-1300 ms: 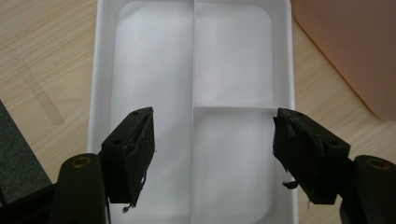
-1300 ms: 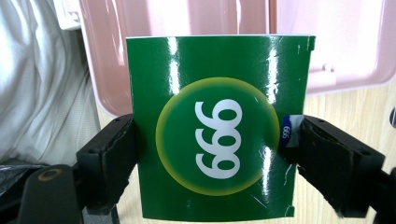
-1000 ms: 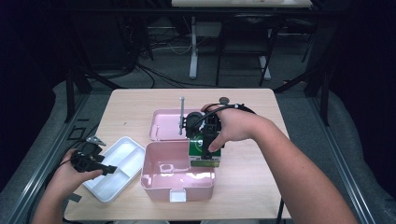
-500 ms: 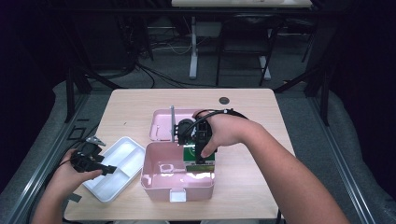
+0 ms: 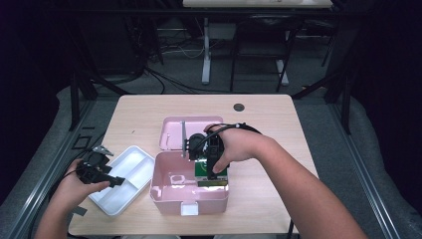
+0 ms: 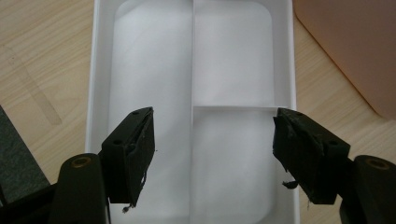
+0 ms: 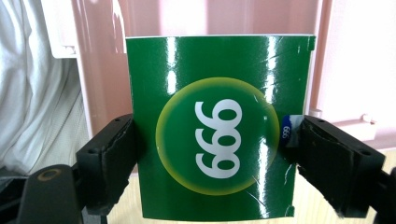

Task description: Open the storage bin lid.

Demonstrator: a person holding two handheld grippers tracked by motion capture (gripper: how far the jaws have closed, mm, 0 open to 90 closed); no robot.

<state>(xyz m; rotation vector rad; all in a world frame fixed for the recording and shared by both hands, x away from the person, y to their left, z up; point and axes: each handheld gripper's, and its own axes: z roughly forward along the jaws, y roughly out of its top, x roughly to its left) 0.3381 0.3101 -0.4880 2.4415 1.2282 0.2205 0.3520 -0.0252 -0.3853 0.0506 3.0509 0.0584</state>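
A pale wooden tabletop [image 5: 278,124] carries a pink box [image 5: 171,191] near the middle, its pink lid [image 5: 171,130] just behind, and a white tray [image 5: 130,172] at the near left.

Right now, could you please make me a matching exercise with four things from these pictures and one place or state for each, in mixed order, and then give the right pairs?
Things:
1. green box
2. white tray
3. pink case
4. left gripper

Places or states:
a. open, above the tray's compartments
b. gripped between two black jaws
c. on the table, left of the pink case
d. lid folded back, at the middle of the table

Pairs: 1-b, 2-c, 3-d, 4-a. The right gripper holds the green box over the pink case.
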